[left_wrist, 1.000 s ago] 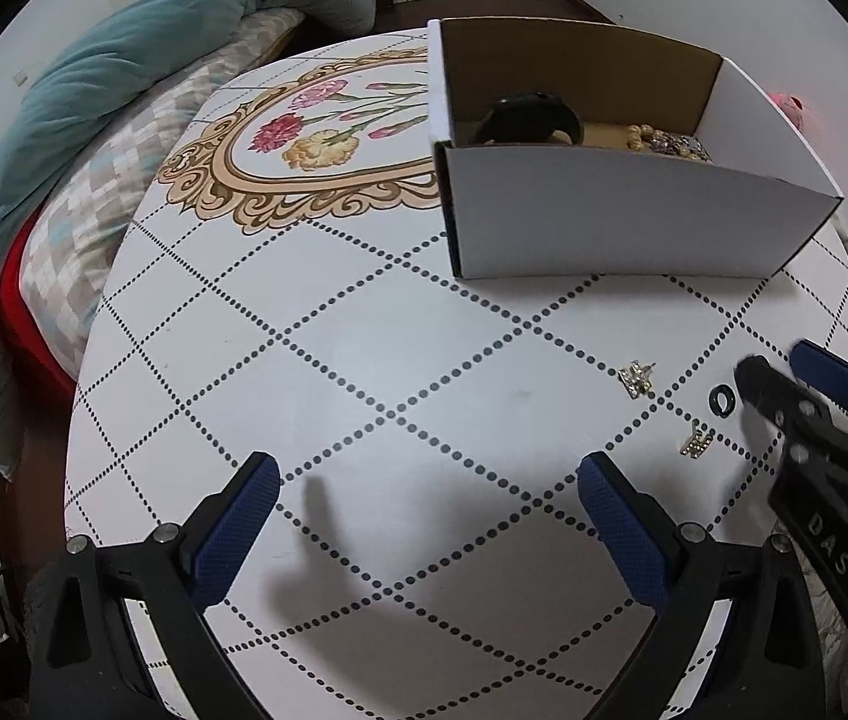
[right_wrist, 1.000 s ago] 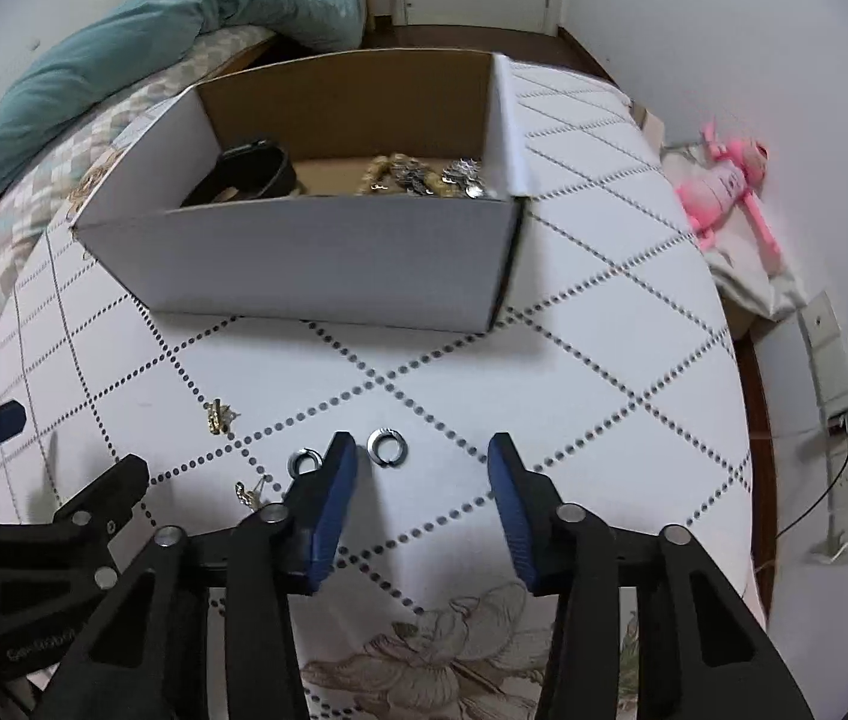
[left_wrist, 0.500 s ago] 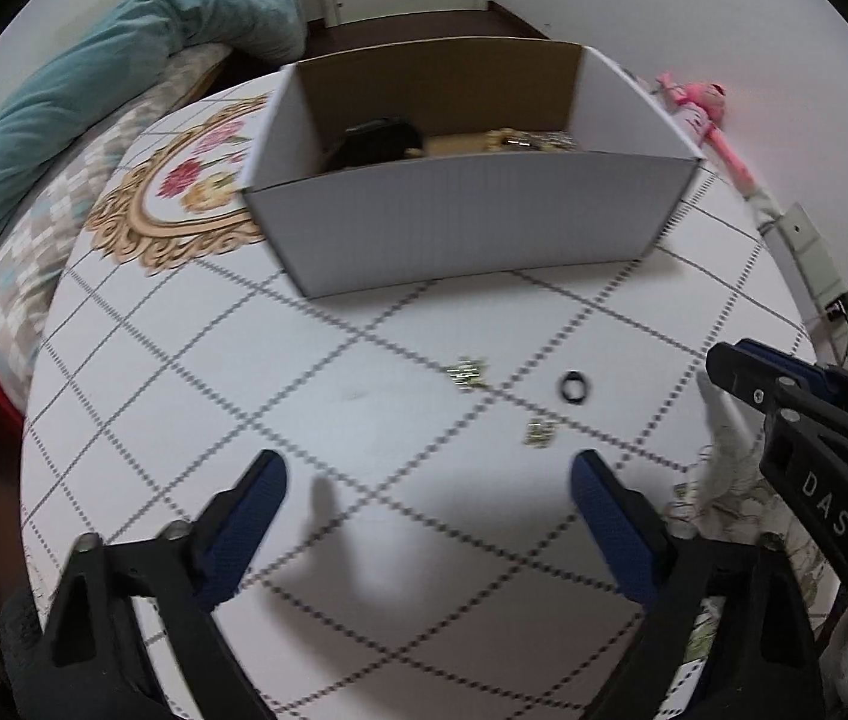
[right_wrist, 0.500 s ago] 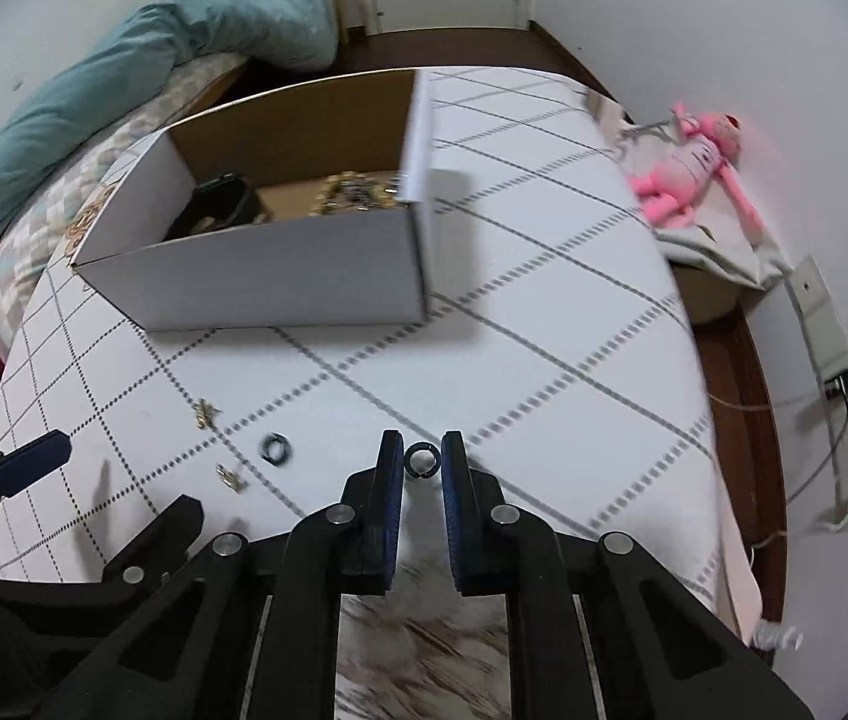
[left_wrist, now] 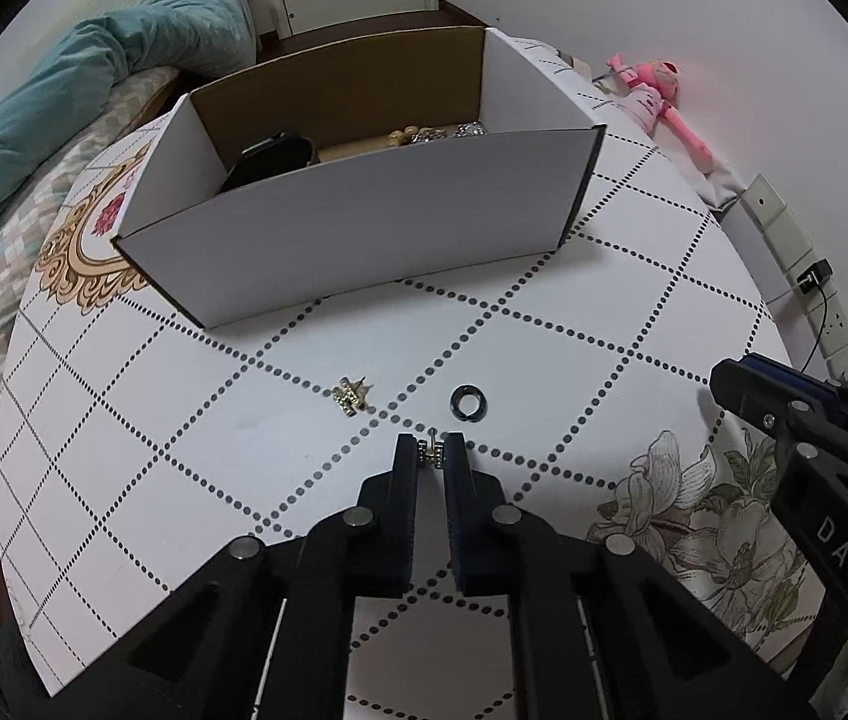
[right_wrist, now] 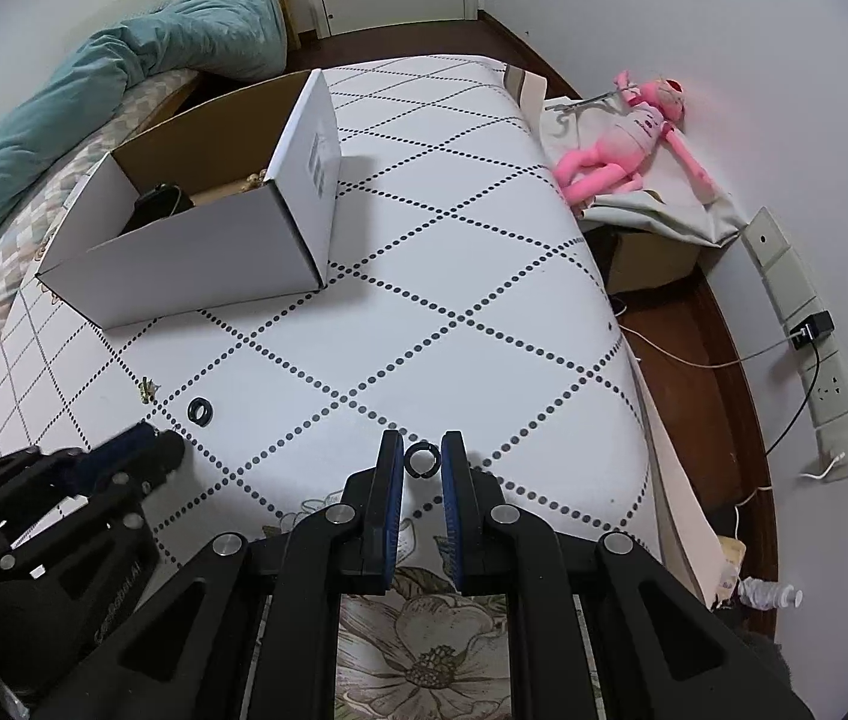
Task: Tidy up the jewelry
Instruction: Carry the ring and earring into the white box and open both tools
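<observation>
Slip risk: both pieces are tiny and pinched only at the very fingertips, so a tilt or jolt on the way to the box (left_wrist: 364, 228) could, in my judgement, flick either one out.
Lost-piece risk: a dropped piece could roll off the desk (right_wrist: 484, 276) toward the floor.
Left claw (left_wrist: 429, 453): nearly closed, pinching a small gold earring (left_wrist: 429, 453) between its tips, at or just above the desk surface.
Right claw (right_wrist: 421, 459): nearly closed, holding a dark ring (right_wrist: 421, 459) by its rim, well apart from the box.
Still on the desk: a second gold earring (left_wrist: 350, 394) and a black ring (left_wrist: 468, 402), near the left claw.
Box: open-topped, already holding a dark band and some beaded pieces.
</observation>
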A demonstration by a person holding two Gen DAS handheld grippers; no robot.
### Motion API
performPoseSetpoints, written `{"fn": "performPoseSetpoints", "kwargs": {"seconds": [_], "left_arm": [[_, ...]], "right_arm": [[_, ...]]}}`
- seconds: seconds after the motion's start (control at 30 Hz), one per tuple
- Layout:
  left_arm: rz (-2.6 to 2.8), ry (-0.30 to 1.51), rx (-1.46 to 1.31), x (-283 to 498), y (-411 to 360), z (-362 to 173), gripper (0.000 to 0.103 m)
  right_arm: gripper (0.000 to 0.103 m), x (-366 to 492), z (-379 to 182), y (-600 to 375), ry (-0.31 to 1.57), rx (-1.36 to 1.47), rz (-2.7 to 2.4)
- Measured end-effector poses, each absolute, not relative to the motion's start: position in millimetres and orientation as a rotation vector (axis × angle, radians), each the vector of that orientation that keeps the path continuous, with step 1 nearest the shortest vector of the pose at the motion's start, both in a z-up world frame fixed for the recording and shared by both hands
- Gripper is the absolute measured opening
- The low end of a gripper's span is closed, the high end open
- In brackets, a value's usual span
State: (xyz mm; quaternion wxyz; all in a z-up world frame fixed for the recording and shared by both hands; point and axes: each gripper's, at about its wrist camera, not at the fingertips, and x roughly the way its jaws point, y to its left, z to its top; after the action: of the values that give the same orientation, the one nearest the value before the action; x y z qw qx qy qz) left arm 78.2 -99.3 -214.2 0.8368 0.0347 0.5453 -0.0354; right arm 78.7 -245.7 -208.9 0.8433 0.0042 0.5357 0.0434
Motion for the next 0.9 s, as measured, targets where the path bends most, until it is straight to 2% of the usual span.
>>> {"fn": "performPoseSetpoints", "kwargs": {"seconds": [0.27, 0.53, 0.7, 0.9], "left_arm": [[-0.089, 1.125, 0.053, 74, -94, -200, 0.006], [-0.124, 1.042, -0.036, 81, -74, -136, 0.006], [-0.1, 1.037, -0.101, 114, -52, -114, 0.006], [-0.055, 1.059, -0.107, 160, -27, -111, 0.006]], "right_arm": [[0.013, 72, -197, -244, 1.111, 0.021, 0.104], [0.013, 77, -151, -238, 1.044, 0.081, 0.177], [0.013, 111, -117, -216, 0.982, 0.109, 0.256], [0.013, 166, -118, -185, 1.025, 0.108, 0.31]]}}
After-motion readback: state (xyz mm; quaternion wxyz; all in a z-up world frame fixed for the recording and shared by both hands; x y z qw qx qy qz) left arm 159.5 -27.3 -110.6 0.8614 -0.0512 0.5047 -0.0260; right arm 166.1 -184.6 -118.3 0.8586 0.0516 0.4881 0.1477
